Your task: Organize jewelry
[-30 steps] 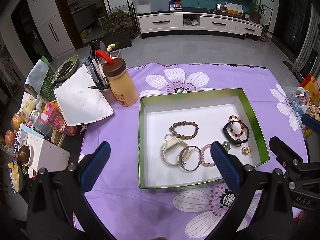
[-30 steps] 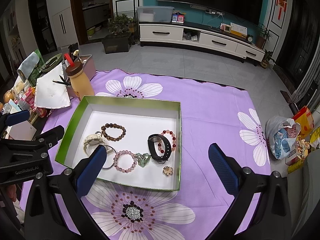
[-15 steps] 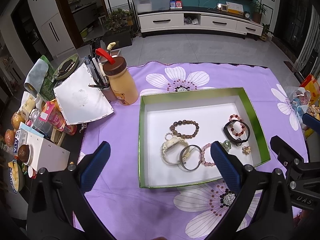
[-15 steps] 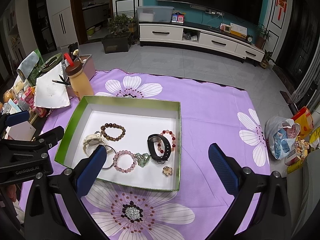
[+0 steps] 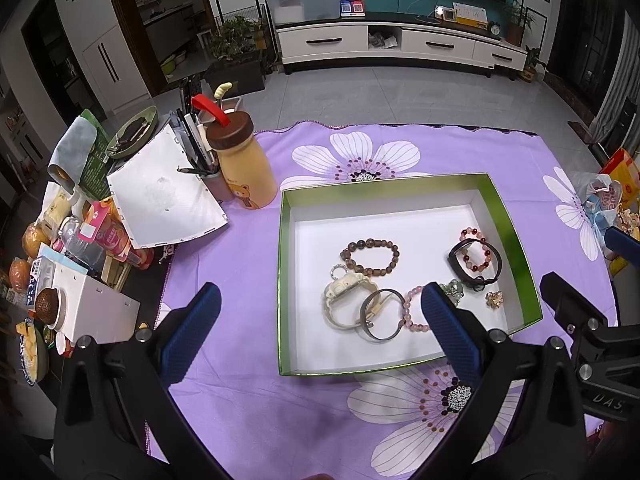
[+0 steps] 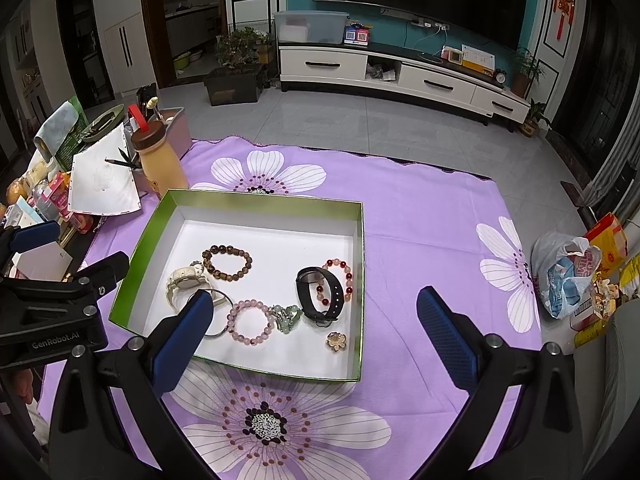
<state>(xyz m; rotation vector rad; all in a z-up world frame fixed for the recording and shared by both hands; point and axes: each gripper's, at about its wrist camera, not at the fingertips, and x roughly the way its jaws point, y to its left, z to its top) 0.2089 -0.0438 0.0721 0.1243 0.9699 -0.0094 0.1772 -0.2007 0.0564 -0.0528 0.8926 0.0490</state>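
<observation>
A green-rimmed white box (image 5: 516,236) (image 6: 362,264) sits on the purple flowered cloth. In it lie a brown bead bracelet (image 5: 370,257) (image 6: 227,263), a cream watch (image 5: 346,285) (image 6: 185,280), a metal bangle (image 5: 382,314) (image 6: 222,314), a pink bead bracelet (image 5: 412,308) (image 6: 251,322), a green charm piece (image 6: 286,317), a black band (image 5: 476,262) (image 6: 320,294), a red bead bracelet (image 5: 476,250) (image 6: 340,280) and a gold brooch (image 5: 494,299) (image 6: 337,341). My left gripper (image 5: 320,330) is open and empty above the box's near left. My right gripper (image 6: 314,334) is open and empty above its near right.
A tan bottle with a brown lid (image 5: 240,160) (image 6: 158,160), a pen holder (image 5: 204,160), white card (image 5: 164,196), a white box (image 5: 92,304) and snack clutter stand left of the cloth. Plastic bags (image 6: 568,272) lie at the right edge.
Both views have shifted very slightly; the box sits a touch higher in each. Nothing was grasped or released.
</observation>
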